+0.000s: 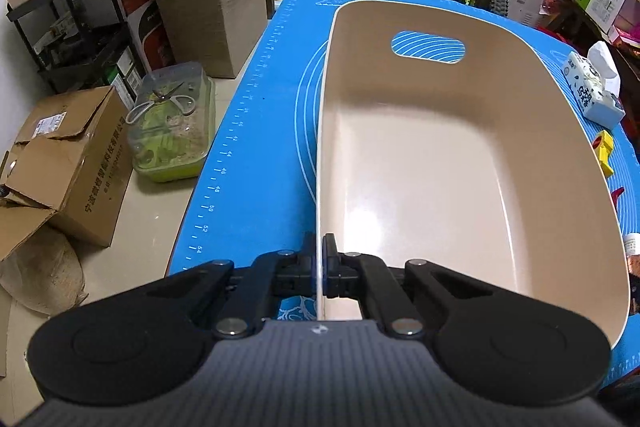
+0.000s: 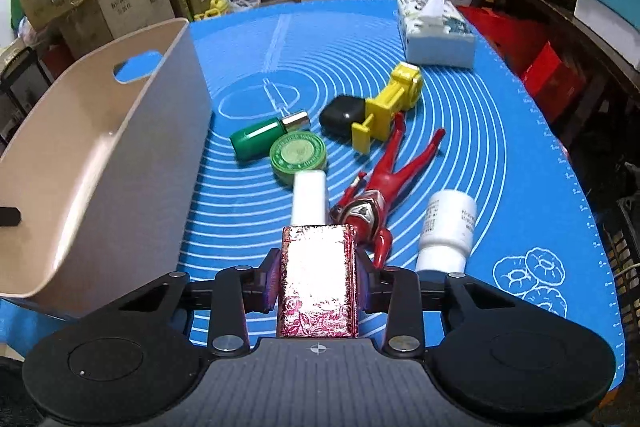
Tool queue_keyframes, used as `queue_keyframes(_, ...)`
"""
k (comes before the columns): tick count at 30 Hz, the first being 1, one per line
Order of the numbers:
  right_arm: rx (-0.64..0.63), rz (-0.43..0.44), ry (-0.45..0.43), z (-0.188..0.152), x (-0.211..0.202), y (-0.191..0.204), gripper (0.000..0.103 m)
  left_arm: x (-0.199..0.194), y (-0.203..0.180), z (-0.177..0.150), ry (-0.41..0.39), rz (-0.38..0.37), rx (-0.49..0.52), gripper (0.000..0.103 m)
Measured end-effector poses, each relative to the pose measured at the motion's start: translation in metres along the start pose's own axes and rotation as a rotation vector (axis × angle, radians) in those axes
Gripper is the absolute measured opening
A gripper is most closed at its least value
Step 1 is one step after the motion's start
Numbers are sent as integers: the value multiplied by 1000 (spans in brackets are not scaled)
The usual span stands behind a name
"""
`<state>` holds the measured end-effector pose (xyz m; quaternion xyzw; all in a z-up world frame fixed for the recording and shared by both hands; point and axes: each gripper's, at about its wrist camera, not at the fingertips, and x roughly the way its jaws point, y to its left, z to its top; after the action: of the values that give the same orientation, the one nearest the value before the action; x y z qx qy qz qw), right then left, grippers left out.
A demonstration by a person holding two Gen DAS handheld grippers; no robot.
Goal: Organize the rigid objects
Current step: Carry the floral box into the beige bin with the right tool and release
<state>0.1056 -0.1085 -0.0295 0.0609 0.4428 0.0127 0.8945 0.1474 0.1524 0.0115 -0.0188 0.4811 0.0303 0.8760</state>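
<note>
Red box [image 2: 318, 283] between right jaws.

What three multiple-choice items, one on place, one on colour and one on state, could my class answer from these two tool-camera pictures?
1. Where does the beige basket stand compared with the loose items on the blue mat?
A. To their left
B. To their right
C. On top of them

2. What colour is the round tin beside the lying bottle?
A. Yellow
B. Green
C. White

3. What is the right tool doing?
A. Open above the mat
B. Shut on the patterned red bottle
C. Shut on the basket rim

Answers:
1. A, since in the right wrist view the basket fills the left side and the items lie to its right.
2. B, as its lid and side are green.
3. B, because the bottle sits clamped between the fingers, while it is the left tool that pinches the basket wall.
</note>
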Motion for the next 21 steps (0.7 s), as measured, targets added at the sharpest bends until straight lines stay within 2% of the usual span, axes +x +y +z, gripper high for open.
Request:
queue_keyframes(10, 14, 31, -119, 9, -36, 6, 44, 1, -2, 0, -3, -1, 6, 4)
queue_keyframes(18, 11, 79, -300, 26, -77, 17, 44, 0, -2, 0, 1, 3, 4, 4)
queue_keyframes(21, 1, 100, -339, 37, -84, 26, 44, 0, -1, 1, 2, 3, 4, 4)
